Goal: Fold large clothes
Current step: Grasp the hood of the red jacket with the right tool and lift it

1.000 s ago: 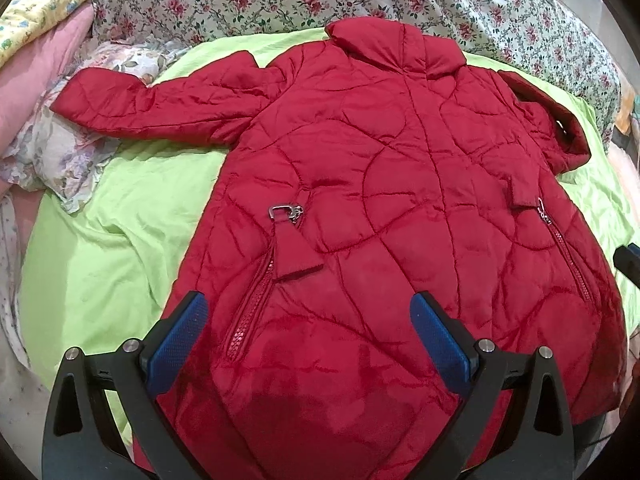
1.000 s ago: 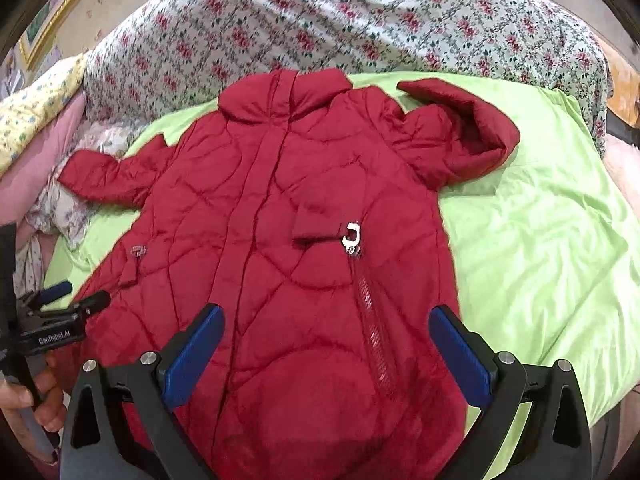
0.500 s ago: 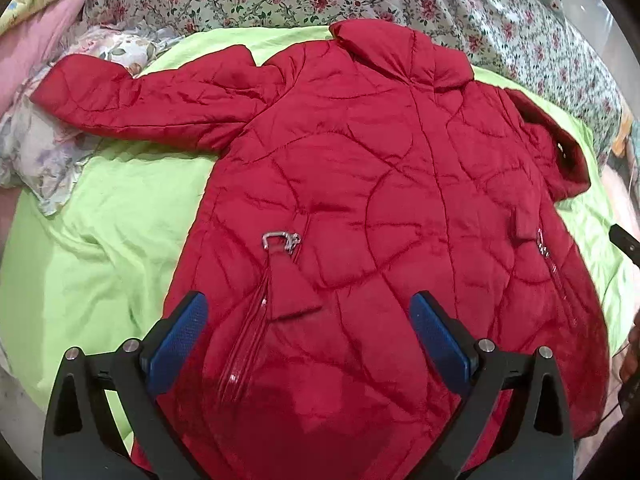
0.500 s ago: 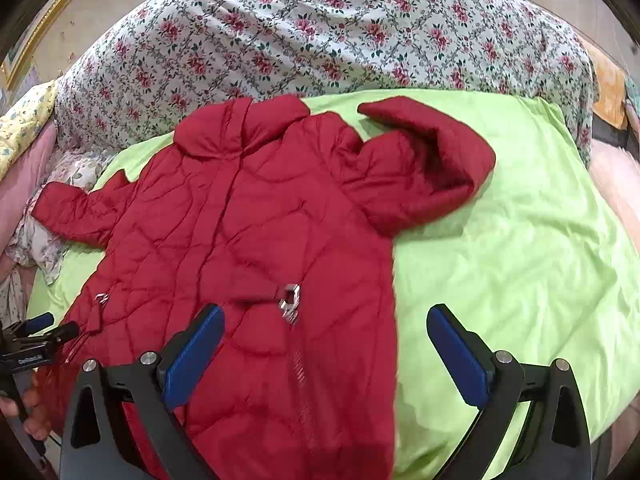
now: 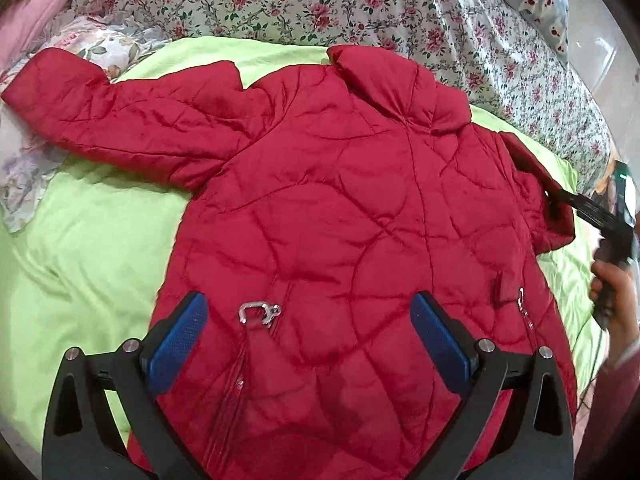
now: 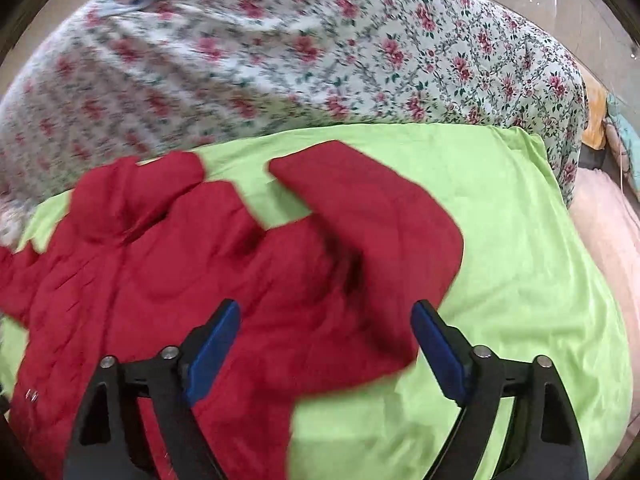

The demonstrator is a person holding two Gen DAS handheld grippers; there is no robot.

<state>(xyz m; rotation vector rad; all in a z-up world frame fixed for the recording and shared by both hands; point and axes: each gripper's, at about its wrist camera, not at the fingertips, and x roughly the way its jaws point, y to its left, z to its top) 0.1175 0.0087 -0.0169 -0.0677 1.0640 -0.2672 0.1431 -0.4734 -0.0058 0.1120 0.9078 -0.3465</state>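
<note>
Right wrist view: my right claw (image 6: 325, 344), jaws closing with nothing pinched yet, hangs over the red coat's (image 6: 168, 280) folded sleeve (image 6: 372, 216) at frame centre; my left claw (image 5: 308, 340) gapes empty.

Right gripper (image 6: 324, 344): I slid it off the red coat (image 6: 200, 280) body, over the folded sleeve (image 6: 372, 216); its jaws are closing, pinching nothing yet.
Left gripper (image 5: 308, 340): I pushed it closer to the zipper ring (image 5: 258, 312).
</note>
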